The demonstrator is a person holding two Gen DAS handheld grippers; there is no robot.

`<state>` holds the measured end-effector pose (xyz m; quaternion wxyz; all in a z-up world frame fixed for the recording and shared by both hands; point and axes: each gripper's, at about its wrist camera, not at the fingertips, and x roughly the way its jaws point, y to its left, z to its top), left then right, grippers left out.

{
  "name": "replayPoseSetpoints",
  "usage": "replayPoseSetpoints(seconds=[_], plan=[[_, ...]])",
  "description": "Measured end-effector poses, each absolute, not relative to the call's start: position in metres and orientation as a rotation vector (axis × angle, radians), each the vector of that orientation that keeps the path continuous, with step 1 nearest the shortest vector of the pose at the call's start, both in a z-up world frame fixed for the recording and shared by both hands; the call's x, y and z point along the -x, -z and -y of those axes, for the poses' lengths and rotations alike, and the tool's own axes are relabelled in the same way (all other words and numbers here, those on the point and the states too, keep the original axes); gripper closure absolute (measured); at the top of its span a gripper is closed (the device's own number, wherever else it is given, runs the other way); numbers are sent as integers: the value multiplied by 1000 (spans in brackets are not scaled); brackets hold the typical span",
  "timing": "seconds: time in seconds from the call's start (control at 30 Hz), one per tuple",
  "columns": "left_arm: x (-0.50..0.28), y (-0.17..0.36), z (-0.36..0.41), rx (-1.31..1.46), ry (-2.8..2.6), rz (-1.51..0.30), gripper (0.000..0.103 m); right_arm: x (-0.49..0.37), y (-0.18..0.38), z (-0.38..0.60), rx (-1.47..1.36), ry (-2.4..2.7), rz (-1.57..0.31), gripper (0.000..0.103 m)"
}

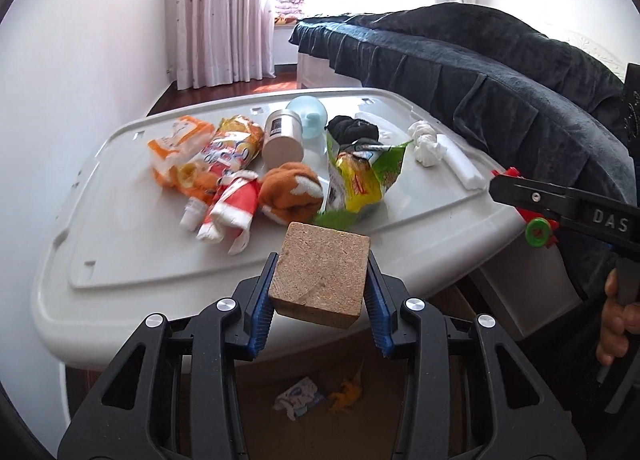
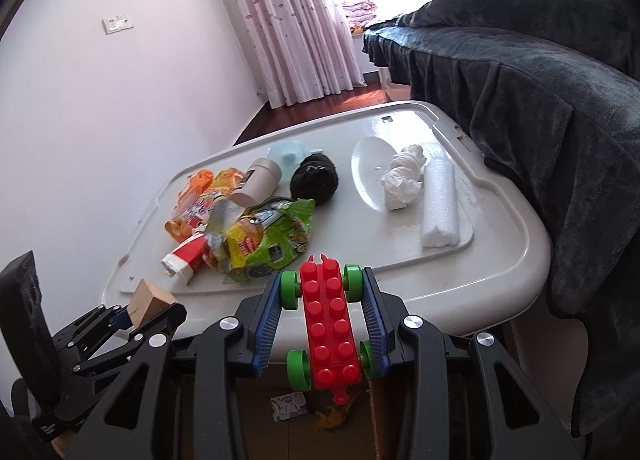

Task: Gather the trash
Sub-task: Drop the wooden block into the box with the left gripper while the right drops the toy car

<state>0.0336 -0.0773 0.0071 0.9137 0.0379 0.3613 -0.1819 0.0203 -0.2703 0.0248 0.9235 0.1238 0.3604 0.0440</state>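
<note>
Both jaws are clamped, left gripper point(image 1: 320, 292) on block point(image 1: 322, 274), right gripper point(image 2: 328, 324) on toy car point(image 2: 329, 324); carry them level over what looks like a box point(image 1: 460, 308) below, then release.

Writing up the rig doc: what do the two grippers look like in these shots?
Both match: left gripper and right gripper have black skeletal linkage arms with triangular cutouts, silver round pivot bolts, and blue ribbed pads. White "DAS" lettering marks the right one's side in the left wrist view. No cables visible.
</note>
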Motion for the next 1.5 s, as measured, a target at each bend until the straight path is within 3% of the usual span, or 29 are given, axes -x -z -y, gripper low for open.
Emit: replayPoseSetpoints(seconds=[0.33,0.6,0.93,1.2,1.23,1.27,1.3,1.33,1.5], plan=[[18,-3,47,-39,259,-843,63,15,-7,222,-143,-172,-800,64],[42,38,30,-11,139,-1003,63,50,23,190,-119,-218,-915,64],[37,92,23,-56,77,-1152,63,46,62,174,-96,-208,-1048,64],[33,102,11,-11,42,-1206,63,44,70,173,-101,-203,-1075,64],[31,102,11,-15,29,-1206,60,44,70,174,-109,-195,-1074,62],[31,101,11,-24,10,-1206,44,44,69,177,-120,-181,-1072,57],[29,100,11,-31,-8,-1198,35,44,69,179,-129,-168,-1064,45],[30,97,9,-38,-28,-1177,27,44,66,183,-140,-155,-1050,42],[32,86,12,-49,-19,-1117,24,43,62,193,-188,-122,-1032,42]])
